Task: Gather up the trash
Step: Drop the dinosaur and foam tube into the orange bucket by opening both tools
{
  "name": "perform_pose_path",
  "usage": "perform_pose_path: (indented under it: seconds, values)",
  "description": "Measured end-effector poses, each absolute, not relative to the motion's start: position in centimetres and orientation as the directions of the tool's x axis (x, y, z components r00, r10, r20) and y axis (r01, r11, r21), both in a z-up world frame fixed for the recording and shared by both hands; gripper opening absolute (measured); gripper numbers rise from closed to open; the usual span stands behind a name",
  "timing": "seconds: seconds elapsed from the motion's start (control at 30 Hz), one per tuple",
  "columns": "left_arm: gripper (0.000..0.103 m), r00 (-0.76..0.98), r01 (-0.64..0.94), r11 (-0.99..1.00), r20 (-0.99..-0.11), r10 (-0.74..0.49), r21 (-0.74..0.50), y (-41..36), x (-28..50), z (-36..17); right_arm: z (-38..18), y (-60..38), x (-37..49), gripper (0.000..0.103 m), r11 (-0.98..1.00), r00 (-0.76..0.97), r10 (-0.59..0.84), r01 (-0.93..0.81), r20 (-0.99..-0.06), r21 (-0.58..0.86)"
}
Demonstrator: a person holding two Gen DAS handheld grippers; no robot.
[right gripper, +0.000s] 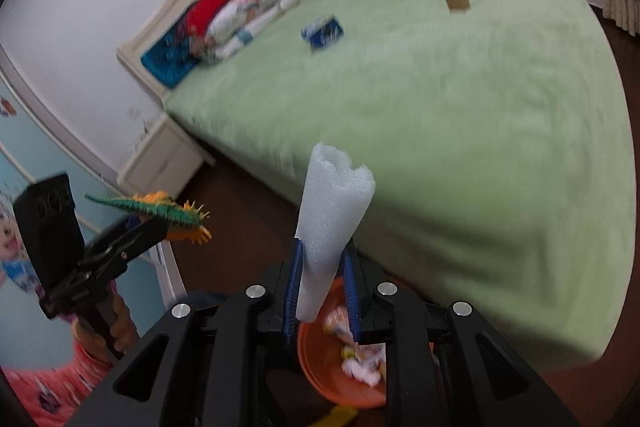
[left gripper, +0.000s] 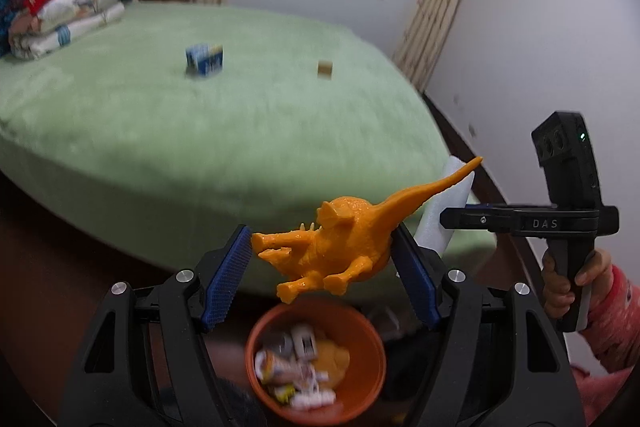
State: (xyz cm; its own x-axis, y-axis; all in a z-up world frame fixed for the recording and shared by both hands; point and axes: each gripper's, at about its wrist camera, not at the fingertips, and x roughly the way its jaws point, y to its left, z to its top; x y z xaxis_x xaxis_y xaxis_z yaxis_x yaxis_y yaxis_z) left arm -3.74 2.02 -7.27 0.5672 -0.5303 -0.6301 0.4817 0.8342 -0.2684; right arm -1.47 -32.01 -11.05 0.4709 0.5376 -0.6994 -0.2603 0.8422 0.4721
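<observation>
Both grippers carried items above the orange bin beside the bed.

The left gripper (left gripper: 322, 259) clamped an orange toy dinosaur (left gripper: 340, 247) between its blue pads, directly over the orange bin (left gripper: 360, 399) of wrappers at 6 o'clock. The right gripper (right gripper: 320, 291) pinched a white foam tube (right gripper: 332, 219) narrowly. A blue carton (left gripper: 204, 59) and a small brown box (left gripper: 325, 69) lay on the green bedspread (left gripper: 200, 147) toward 12 o'clock.
</observation>
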Motion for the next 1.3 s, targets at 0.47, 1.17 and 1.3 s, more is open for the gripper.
perform_pose_path:
  seconds: [0.47,1.17,1.3]
  values:
    - [0.069,0.312,0.409,0.848,-0.822,-0.477,-0.337,0.4,-5.7,-20.0,-23.5,-28.9,-3.8,0.020,0.891,0.218,0.453,-0.153,-0.865,0.428]
    - [0.086,0.161,0.308,0.884,-0.897,-0.412,-0.351,-1.1,-4.3,-26.0,-25.5,-31.5,-4.6,0.077,0.937,0.189,0.347,-0.027,-0.919,0.348]
    - [0.086,0.168,0.308,0.885,-0.896,-0.411,-0.348,-0.9,-4.3,-25.7,-25.1,-31.5,-4.5,0.077,0.934,0.204,0.355,-0.028,-0.912,0.357]
